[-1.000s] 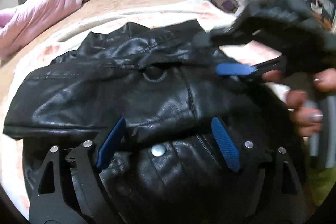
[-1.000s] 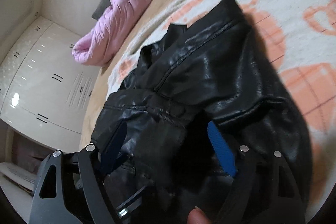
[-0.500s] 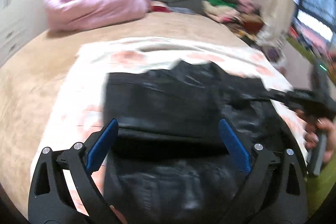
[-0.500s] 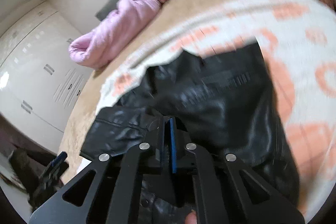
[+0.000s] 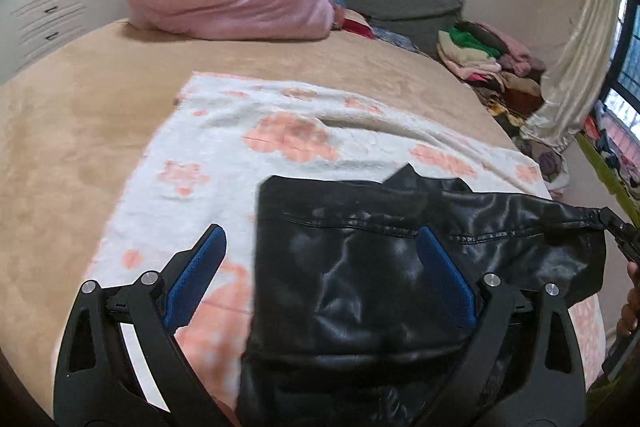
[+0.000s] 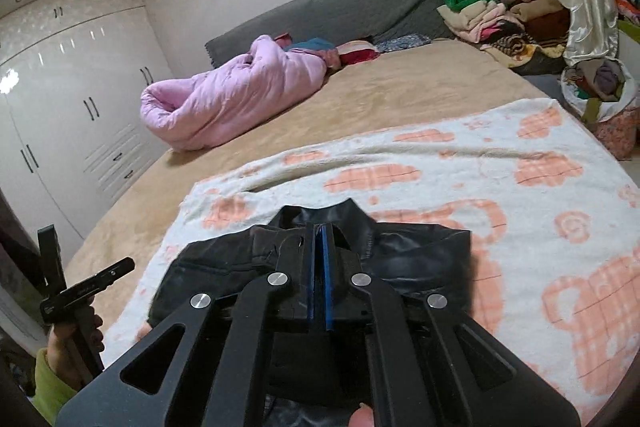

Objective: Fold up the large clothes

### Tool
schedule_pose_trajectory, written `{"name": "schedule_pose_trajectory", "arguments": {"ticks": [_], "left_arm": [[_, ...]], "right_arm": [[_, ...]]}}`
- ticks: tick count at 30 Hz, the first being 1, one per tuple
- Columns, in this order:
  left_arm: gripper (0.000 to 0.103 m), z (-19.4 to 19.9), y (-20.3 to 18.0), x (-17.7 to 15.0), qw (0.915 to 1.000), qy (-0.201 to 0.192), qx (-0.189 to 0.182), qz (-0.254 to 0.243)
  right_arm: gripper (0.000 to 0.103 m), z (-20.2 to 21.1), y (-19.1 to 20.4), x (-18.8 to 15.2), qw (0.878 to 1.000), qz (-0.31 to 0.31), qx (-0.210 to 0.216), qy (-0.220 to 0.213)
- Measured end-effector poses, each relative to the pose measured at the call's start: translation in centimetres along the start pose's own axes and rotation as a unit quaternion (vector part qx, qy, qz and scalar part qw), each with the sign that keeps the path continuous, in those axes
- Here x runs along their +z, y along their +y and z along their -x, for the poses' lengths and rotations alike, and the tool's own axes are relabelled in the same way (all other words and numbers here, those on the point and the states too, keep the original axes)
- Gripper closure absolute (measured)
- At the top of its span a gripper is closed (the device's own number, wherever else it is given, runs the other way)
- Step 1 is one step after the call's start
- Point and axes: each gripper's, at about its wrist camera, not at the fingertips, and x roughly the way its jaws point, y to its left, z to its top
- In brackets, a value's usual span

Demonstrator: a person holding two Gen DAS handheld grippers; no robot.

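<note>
Folding under way: black jacket (image 5: 360, 267) lies part-folded on blanket (image 5: 280, 131), at 6 o'clock of bed (image 5: 100, 87). Right gripper (image 6: 319, 259) clenched on jacket edge, lifting it. Left gripper (image 5: 320, 267) jaws closing, nothing pinched. Next: left must grab opposite edge. Basket (image 6: 616, 131) at 2 o'clock, heaped with clothes.

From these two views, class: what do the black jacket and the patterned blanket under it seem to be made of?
Jacket: looks like leather or faux leather, which one unclear; glossy black with sheen, soft creases and stitched seams.
Blanket: appears fleecy, matte white with peach prints and a fuzzy nap.
</note>
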Motion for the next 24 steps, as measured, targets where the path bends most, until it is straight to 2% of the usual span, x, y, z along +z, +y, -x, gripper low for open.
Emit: {"name": "schedule_pose_trajectory", "arguments": {"ticks": [1, 2, 3, 5, 7, 13, 18, 24], "left_arm": [[0.034, -0.8, -0.3, -0.3, 0.9999, 0.005, -0.008, -0.006], [0.041, -1.6, -0.5, -0.5, 0.9998, 0.012, -0.013, -0.013], [0.052, -2.4, -0.7, -0.8, 0.9994, 0.022, -0.017, -0.020], [0.064, -4.1, -1.0, -1.6, 0.9979, 0.052, -0.025, -0.029], [0.081, -5.4, -1.2, -2.3, 0.9957, 0.080, -0.027, -0.038], [0.082, -7.0, -1.4, -3.6, 0.9916, 0.118, -0.030, -0.044], [0.082, -8.0, -1.5, -4.2, 0.9904, 0.129, -0.021, -0.045], [0.082, -8.2, -2.2, -4.7, 0.9894, 0.127, 0.001, -0.071]], "right_arm": [[0.101, 0.0, -0.2, -0.2, 1.000, -0.001, -0.006, 0.001], [0.101, -0.2, -0.5, -0.5, 1.000, -0.002, -0.014, 0.003], [0.101, -0.6, -0.6, -0.6, 1.000, -0.003, -0.019, 0.006], [0.101, -1.0, -1.2, -1.1, 0.999, -0.001, -0.035, 0.012], [0.102, -1.3, -1.7, -1.5, 0.999, 0.000, -0.047, 0.015], [0.103, -2.1, -3.2, -2.5, 0.996, -0.003, -0.093, 0.016], [0.103, -2.4, -3.9, -2.7, 0.995, -0.009, -0.095, 0.023], [0.103, -4.1, -1.3, -3.4, 0.995, 0.029, -0.076, 0.057]]}}
